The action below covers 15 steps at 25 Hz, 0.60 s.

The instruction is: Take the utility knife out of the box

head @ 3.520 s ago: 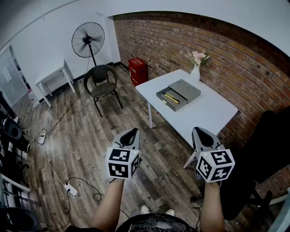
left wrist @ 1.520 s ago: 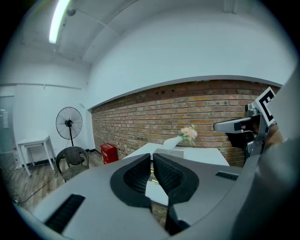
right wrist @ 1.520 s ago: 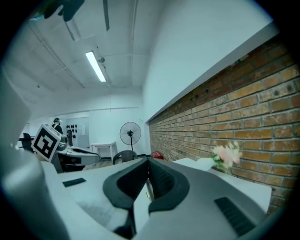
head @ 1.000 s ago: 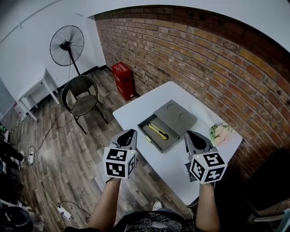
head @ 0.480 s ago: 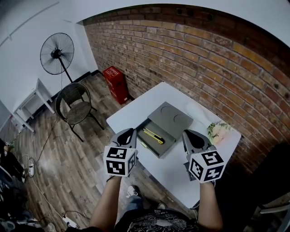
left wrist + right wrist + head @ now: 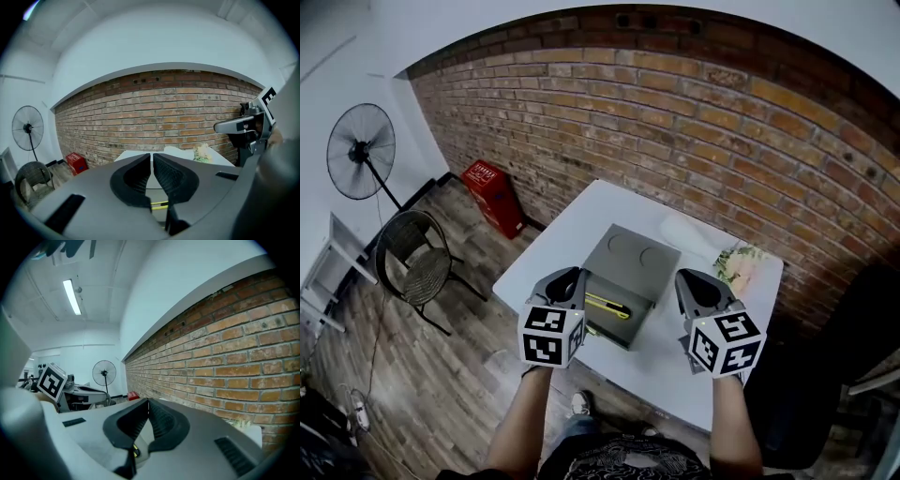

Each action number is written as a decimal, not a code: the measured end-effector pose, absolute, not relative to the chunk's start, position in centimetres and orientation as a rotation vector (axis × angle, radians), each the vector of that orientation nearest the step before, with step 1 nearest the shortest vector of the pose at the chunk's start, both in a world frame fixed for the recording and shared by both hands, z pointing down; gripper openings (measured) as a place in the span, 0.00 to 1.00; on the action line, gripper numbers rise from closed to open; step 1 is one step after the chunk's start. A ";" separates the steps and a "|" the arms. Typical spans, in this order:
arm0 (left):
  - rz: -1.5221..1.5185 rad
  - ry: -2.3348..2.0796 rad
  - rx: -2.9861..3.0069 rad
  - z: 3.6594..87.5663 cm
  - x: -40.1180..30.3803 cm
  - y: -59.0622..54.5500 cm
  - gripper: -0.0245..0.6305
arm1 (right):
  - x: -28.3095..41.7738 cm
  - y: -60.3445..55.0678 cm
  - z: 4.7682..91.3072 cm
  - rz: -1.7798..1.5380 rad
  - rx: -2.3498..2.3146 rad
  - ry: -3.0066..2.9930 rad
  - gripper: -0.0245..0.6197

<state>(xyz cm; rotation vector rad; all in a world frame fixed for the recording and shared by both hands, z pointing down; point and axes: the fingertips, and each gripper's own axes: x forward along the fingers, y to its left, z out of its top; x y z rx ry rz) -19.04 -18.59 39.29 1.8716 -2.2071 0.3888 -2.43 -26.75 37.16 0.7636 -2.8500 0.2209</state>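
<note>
The white table [image 6: 551, 251] stands against the brick wall [image 6: 694, 122]. On it lies an open grey box [image 6: 619, 330], its lid [image 6: 630, 255] lying flat on the wall side of the tray. The utility knife [image 6: 607, 306], yellow with a dark part, lies inside the tray at a slant and has not been taken out. In the head view, the left gripper [image 6: 566, 276] is held at the box's left side and the right gripper [image 6: 697, 279] at its right side, so the box sits between them. Neither gripper is seen touching the box or the knife. The left gripper view shows its jaws pressed together with only a hairline seam and nothing between them; a yellow sliver of the knife shows below the pads. The right gripper view shows its jaws likewise closed, meeting at the tips, with nothing gripped. A bunch of pale flowers [image 6: 737, 262] lies on the table near the wall, beyond the right gripper. On the wooden floor [image 6: 441, 375] to the left stand a dark wicker chair [image 6: 416, 268], a pedestal fan [image 6: 360, 150] and a red crate [image 6: 493, 197] at the foot of the wall.
</note>
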 end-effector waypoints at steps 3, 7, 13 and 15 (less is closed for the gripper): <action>0.399 -2.133 1.956 39.5 -20.1 -20.2 0.09 | -3.0 -27.4 37.2 0.228 0.865 -2.812 0.07; 0.406 -2.043 2.052 39.5 -21.5 -22.1 0.09 | -3.8 -27.9 37.0 0.236 0.988 -2.770 0.07; 0.416 -1.917 2.184 39.7 -22.7 -23.8 0.09 | -4.3 -27.7 37.0 0.255 1.150 -2.699 0.07; 0.421 -1.872 2.224 40.0 -22.9 -24.3 0.09 | -4.3 -27.7 37.0 0.255 1.197 -2.681 0.07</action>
